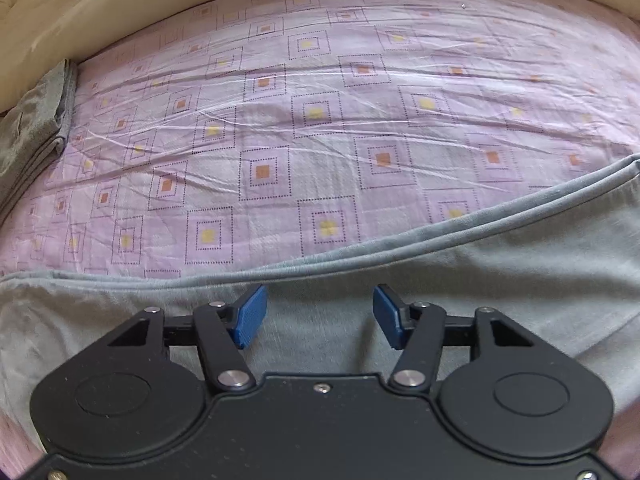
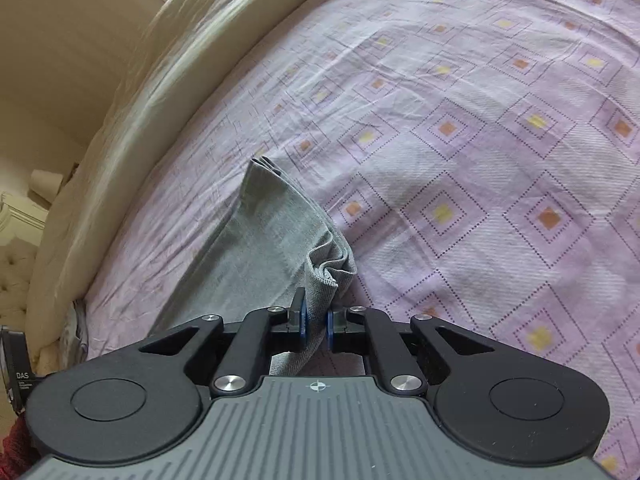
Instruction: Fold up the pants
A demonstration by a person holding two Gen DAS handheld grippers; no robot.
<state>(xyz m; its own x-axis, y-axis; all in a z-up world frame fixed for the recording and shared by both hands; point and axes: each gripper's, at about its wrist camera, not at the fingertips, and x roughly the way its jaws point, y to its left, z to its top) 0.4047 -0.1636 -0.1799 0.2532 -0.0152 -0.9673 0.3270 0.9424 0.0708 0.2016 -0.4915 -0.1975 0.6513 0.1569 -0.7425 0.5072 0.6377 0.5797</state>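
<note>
Grey pants (image 1: pixel 440 280) lie flat across the near part of a purple patterned bed sheet (image 1: pixel 320 120), their doubled edge running from low left to upper right. My left gripper (image 1: pixel 319 316) hovers over the fabric, open, with nothing between its blue pads (image 1: pixel 251 316). In the right wrist view my right gripper (image 2: pixel 316 326) is shut on a bunched end of the grey pants (image 2: pixel 264 236), which rises in folds from the jaws and trails down to the sheet (image 2: pixel 480 140).
A folded grey-green garment (image 1: pixel 36 128) lies at the sheet's left edge. A cream padded bed frame (image 1: pixel 120 4) curves round the mattress and also shows in the right wrist view (image 2: pixel 132 92). Beyond it are a cream wall and white furniture (image 2: pixel 20 216).
</note>
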